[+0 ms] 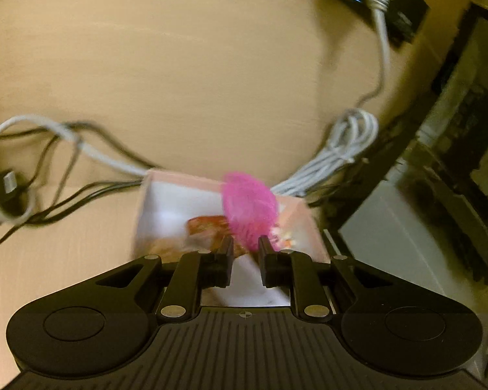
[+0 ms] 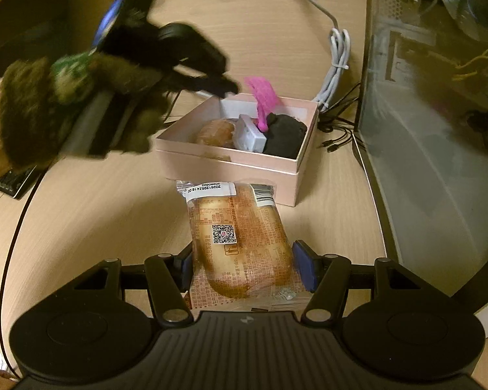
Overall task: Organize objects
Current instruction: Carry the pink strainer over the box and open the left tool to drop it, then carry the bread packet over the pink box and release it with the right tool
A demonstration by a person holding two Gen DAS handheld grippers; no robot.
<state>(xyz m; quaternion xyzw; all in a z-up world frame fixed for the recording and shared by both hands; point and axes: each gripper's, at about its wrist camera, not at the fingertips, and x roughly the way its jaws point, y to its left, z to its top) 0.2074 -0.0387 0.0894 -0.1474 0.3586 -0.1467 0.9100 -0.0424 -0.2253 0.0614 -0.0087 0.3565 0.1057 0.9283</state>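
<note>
Right claw (image 2: pixel 242 265) is where the action is, so starting there: jaws stand about half open around a wrapped bread bun (image 2: pixel 239 243) with a QR sticker on it, blue pads right at both sides of the wrapper. I'd call that a grip, though the plastic hides exactly how hard the pads press. The bun sits low in the middle of the right wrist view, on the wooden desk (image 2: pixel 97 211) just in front of the pink box (image 2: pixel 244 162). That box, mid frame, is already fairly loaded: another packaged bun (image 2: pixel 215 132) at its left, a small white box (image 2: pixel 250 135), something black and soft (image 2: pixel 284 136) at the right, and a pink mesh pouf (image 2: pixel 264 99) poking up at the back. My left claw (image 1: pixel 246 247) is pretty much closed, nothing pinched between the fingers as far as I can tell. In its own view the fingertips sit just under the pouf, but the shot is blurry, so I can't say whether they touch it. From the right wrist view it shows as a dark smear in the upper left, above the box's far left corner. Progress guess: mostly done — four things boxed, this bun is the only loose item I can see, so it needs to go in next. White cables (image 2: pixel 338 61) and the glass PC case (image 2: pixel 439 130) on the right just sit there — not my job, I think.
</note>
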